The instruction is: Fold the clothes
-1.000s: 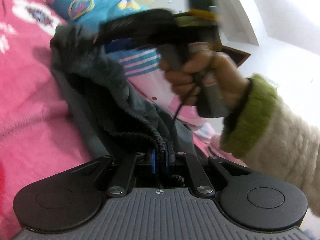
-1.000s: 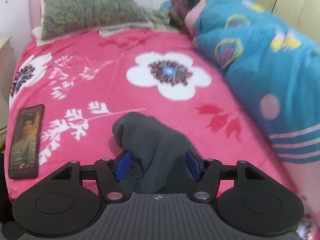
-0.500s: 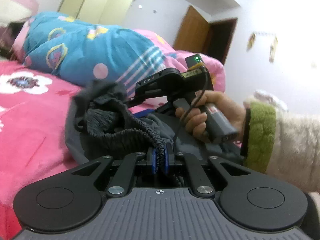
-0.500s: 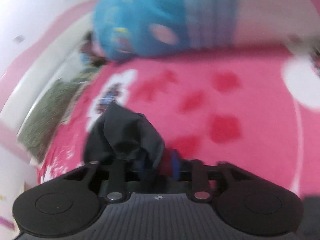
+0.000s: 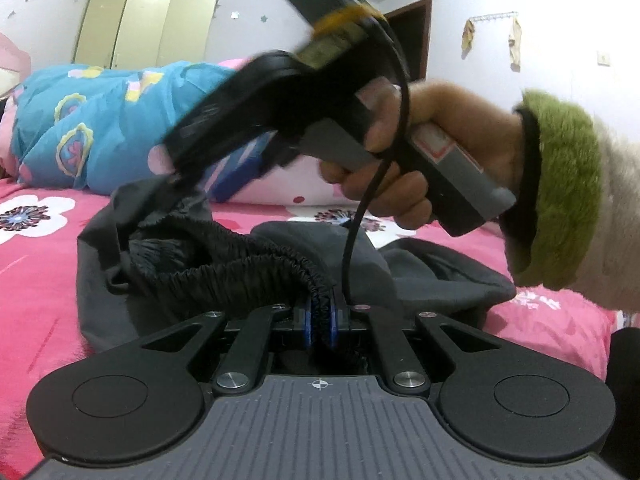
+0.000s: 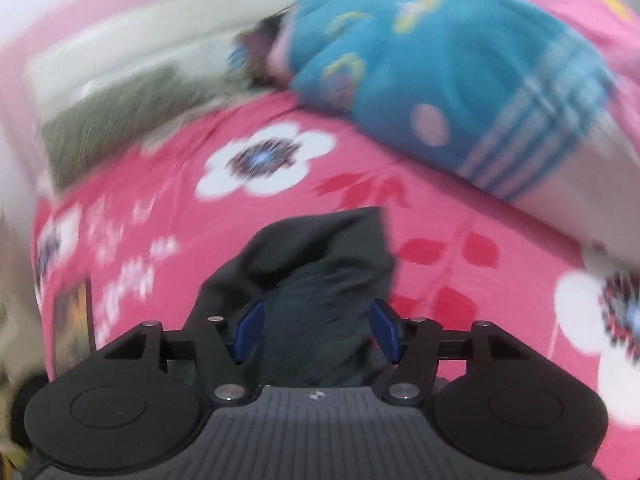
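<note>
Gripping the elastic waistband of the dark grey trousers, the left gripper has its blue pads closed tight on the ruched hem. The rest of the garment is bunched on the pink floral bedsheet, just ahead of the jaws. The right gripper has just been opening: its blue pads stand apart, with a fold of trousers between them but not pinched.

Left wrist view only: the right hand in a green cuff holding its tool above the garment, plus wardrobe and door. Right wrist view only, blurred: headboard, green pillow, blue patterned quilt beyond the trousers.
</note>
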A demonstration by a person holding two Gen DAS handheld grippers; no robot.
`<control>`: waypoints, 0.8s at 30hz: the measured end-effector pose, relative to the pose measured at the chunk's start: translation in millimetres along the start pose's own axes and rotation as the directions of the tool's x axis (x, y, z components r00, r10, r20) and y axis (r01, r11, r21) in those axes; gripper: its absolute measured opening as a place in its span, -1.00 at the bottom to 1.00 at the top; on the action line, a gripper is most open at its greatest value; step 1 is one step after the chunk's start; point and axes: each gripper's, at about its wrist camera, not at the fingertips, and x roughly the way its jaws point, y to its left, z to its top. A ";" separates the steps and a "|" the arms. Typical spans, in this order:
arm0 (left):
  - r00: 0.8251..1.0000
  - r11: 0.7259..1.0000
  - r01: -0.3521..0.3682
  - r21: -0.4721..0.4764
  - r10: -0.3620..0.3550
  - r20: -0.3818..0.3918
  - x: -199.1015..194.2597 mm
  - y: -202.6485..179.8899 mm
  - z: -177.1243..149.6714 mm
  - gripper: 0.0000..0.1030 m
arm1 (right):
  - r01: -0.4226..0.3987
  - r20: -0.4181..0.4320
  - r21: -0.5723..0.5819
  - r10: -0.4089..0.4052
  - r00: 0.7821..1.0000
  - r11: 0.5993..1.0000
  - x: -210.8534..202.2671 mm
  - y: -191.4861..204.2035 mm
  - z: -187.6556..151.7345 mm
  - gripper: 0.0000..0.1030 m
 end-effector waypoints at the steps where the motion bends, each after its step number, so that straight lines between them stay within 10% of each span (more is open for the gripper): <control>1: 1.000 1.000 0.000 0.005 0.000 -0.004 1.2 -0.5 -0.6 -0.88 | 0.011 -0.009 -0.058 -0.012 1.000 0.998 3.3 11.7 1.7 0.29; 19: 1.000 0.997 0.005 0.071 -0.004 -0.023 10.0 -13.7 -3.5 -0.88 | 0.107 -0.231 -0.259 -0.169 0.958 0.960 60.0 64.3 12.4 0.80; 24: 1.000 0.998 0.004 0.068 -0.003 -0.015 5.9 -12.0 -4.9 -0.88 | 0.170 -0.208 -0.245 -0.223 0.952 0.955 58.5 55.3 8.1 0.52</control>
